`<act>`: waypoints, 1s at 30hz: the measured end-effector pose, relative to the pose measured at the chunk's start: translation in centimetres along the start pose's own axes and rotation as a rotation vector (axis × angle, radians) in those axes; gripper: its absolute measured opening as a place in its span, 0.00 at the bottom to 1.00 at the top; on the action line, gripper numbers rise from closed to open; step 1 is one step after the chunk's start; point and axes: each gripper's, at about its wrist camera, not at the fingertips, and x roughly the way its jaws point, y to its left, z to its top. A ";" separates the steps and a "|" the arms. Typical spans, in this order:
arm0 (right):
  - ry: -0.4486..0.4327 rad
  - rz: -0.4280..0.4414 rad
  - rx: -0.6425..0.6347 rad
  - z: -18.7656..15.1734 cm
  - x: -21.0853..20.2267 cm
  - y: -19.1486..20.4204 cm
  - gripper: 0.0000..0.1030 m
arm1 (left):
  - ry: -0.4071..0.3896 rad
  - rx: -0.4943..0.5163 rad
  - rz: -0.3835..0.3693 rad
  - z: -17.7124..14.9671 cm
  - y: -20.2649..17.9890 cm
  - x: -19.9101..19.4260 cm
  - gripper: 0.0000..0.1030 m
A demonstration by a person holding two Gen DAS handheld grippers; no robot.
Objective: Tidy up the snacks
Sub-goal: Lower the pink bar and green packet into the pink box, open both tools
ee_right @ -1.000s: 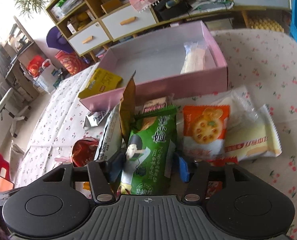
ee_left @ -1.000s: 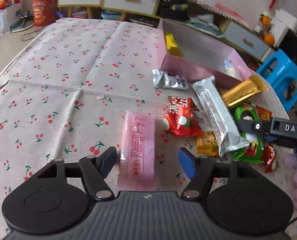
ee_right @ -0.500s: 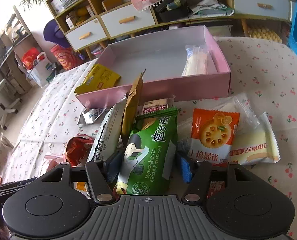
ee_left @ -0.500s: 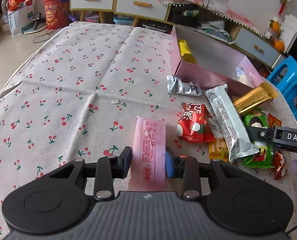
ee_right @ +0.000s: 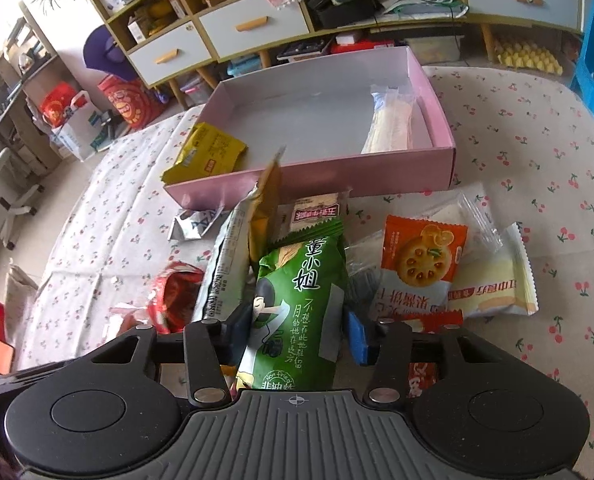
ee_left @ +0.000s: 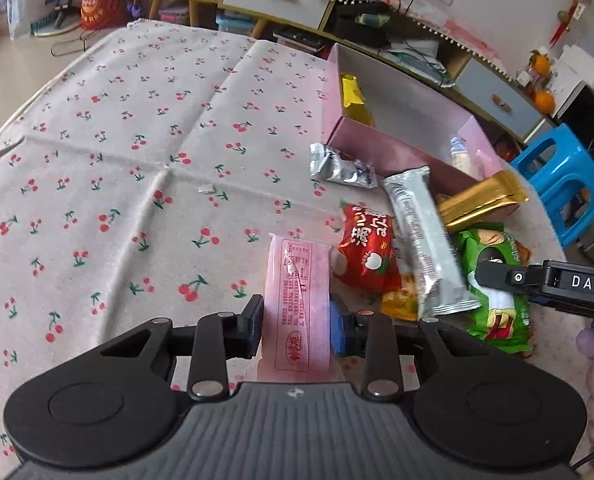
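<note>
My left gripper (ee_left: pixel 296 330) is shut on a pink snack packet (ee_left: pixel 297 304) and holds it above the cherry-print tablecloth (ee_left: pixel 117 160). My right gripper (ee_right: pixel 297 334) has its fingers closed against the sides of a green snack bag (ee_right: pixel 297 304) in the snack pile. A pink box (ee_right: pixel 337 176) stands behind the pile, with a yellow packet (ee_right: pixel 205 154) and a pale wrapped snack (ee_right: pixel 389 124) inside. The box also shows in the left wrist view (ee_left: pixel 393 156).
The pile holds a long silver bar (ee_left: pixel 425 240), a gold packet (ee_left: pixel 481 200), a red packet (ee_left: pixel 367 254), an orange cracker pack (ee_right: pixel 417 264) and a pale cake pack (ee_right: pixel 493 288). A small silver packet (ee_left: pixel 341 168) lies by the box. A blue stool (ee_left: pixel 561 184) stands at the right.
My left gripper closed on the pink packet and lifted it off the cloth. My right gripper narrowed around the green bag and rose slightly.
</note>
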 end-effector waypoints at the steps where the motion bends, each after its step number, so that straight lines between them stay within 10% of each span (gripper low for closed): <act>1: 0.002 0.009 0.005 0.0 -0.2 0.0 0.46 | -0.002 0.003 -0.002 0.0 -0.1 0.0 0.29; 30: -0.041 0.124 0.089 1.9 -4.2 -1.0 0.46 | -0.080 0.060 -0.068 2.4 -2.8 -0.9 0.29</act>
